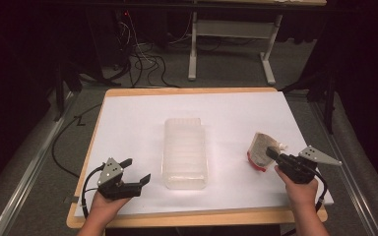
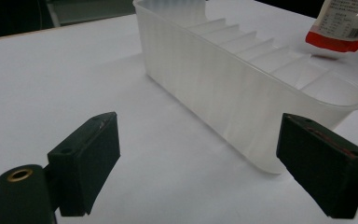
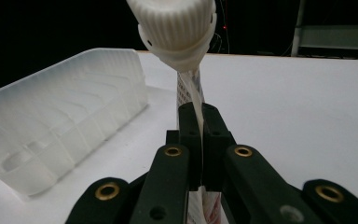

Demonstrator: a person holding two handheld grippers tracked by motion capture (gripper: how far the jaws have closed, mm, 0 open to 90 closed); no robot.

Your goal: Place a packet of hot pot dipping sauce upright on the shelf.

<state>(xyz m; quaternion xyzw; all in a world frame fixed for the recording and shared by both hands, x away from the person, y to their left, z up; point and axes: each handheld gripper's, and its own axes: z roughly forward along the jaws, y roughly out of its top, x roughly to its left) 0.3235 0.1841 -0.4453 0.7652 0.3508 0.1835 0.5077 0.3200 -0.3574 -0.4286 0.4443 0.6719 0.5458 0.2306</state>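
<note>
1. Right of centre in the high view, the right gripper (image 1: 274,156) pinches the spouted pouch (image 1: 259,150) below its white cap (image 3: 177,25), likely so it hangs upright.
2. Lower left, the left gripper (image 1: 134,171) waits, jaws wide, facing the ribbed clear tray (image 1: 184,152) mid-table (image 1: 128,123).

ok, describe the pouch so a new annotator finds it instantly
Start from the white table and its long translucent ribbed bin lying mid-table. To the right of the bin, the right gripper is shut on a soft pouch. It is the one printed item: pale body, red bottom edge, white ribbed screw cap.
</note>
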